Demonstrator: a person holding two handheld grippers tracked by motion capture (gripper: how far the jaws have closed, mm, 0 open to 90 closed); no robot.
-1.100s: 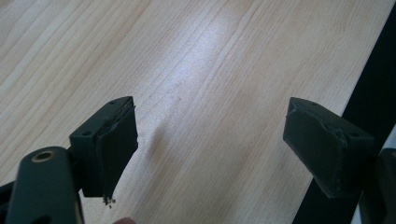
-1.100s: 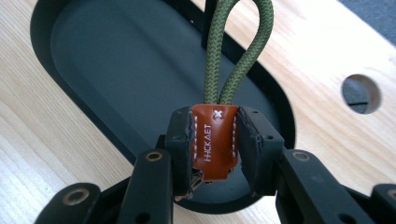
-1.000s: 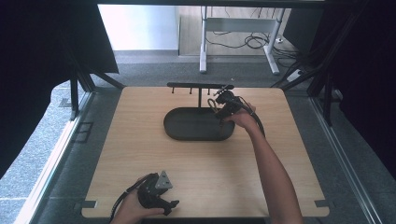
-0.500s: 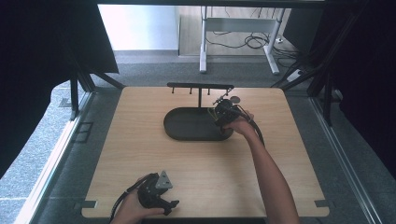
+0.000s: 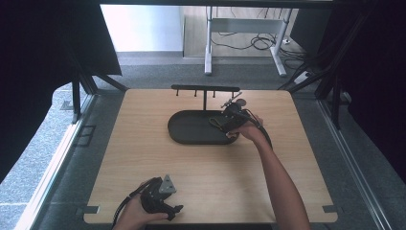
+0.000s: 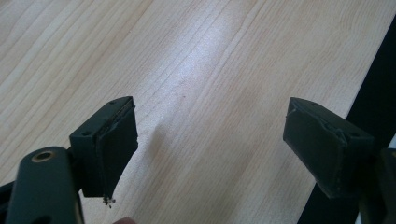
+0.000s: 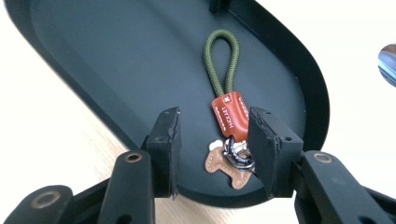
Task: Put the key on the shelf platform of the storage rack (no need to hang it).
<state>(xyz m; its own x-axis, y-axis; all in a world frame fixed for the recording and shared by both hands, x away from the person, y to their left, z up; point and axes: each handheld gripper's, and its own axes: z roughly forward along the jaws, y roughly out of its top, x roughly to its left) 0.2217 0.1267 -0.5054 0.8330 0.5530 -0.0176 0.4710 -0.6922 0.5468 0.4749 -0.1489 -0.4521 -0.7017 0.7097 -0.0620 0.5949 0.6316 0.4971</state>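
A: Right gripper (image 7: 212,149), hand-held, over the near right end of a black oval tray (image 7: 116,60). Jaws partly spread, just been opening, pads off the keychain (image 7: 227,126) lying between them.

B: And the keychain itself?

A: Flat on the tray floor, close to the rim. Olive-green cord loop pointing away from the jaws, then an orange leather tab, then a metal ring with a small tan bone-shaped charm nearest the jaws. Right-hand pad just beside the orange tab; cannot tell whether touching.

B: Farther out?

A: From the high view: tray (image 5: 191,136) in the middle of a light wooden table (image 5: 143,158), a black rack (image 5: 205,89) with pegs rising behind it, right gripper (image 5: 229,120) at the tray's right end. Left gripper (image 5: 160,199) low at the table's near edge, well apart from the tray. Left gripper view: jaws spread wide, bare wood (image 6: 210,93) between them.
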